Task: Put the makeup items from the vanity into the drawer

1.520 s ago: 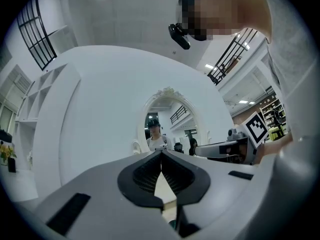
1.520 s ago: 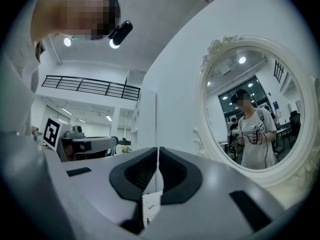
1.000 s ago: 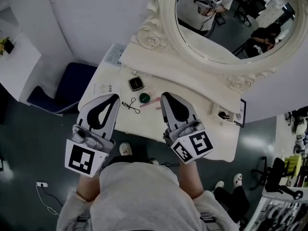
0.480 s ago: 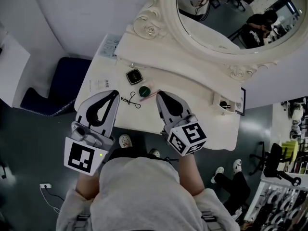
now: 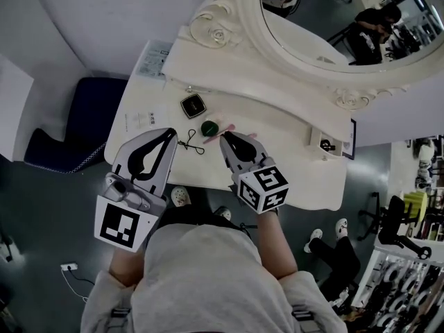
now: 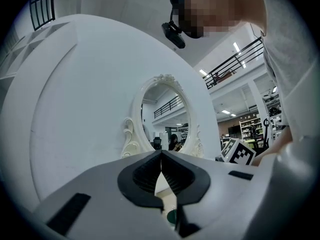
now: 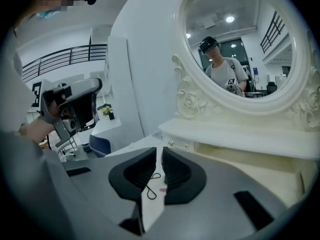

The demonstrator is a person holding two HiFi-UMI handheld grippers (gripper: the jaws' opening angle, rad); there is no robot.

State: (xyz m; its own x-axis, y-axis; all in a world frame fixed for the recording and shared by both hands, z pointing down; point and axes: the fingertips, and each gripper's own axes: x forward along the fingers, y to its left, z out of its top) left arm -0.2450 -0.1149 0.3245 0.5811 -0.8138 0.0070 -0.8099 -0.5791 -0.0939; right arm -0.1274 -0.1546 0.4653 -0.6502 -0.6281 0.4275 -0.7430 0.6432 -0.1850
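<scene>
Change since earlier: your right gripper (image 5: pixel 224 137) has dropped and tipped nose-down toward the vanity top (image 5: pixel 281 136). Your left gripper (image 5: pixel 171 131) has sunk a little.
Right gripper: jaws drawn together with nothing between them. The tips sit at the pink stick (image 5: pixel 212 139), just beside the green round pot (image 5: pixel 209 127); whether they touch the stick cannot be told.
Left gripper: jaws meet at the tips and are empty. You hold it level over the front-left part of the top, with the tips next to the eyelash curler (image 5: pixel 189 145).
Makeup items: all lie on the vanity top, and none is held.
Black square compact (image 5: pixel 193 105): farthest back, near the raised shelf.
Green round pot: between the compact and the pink stick.
Pink stick: lies slantwise, partly hidden by your right gripper.
Eyelash curler: left of the pot, towards the front edge.
Open white compartment (image 5: pixel 326 145): at the right end of the top, with a dark item inside.
Mirror (image 5: pixel 326 26): oval, in an ornate white frame, behind the shelf.
</scene>
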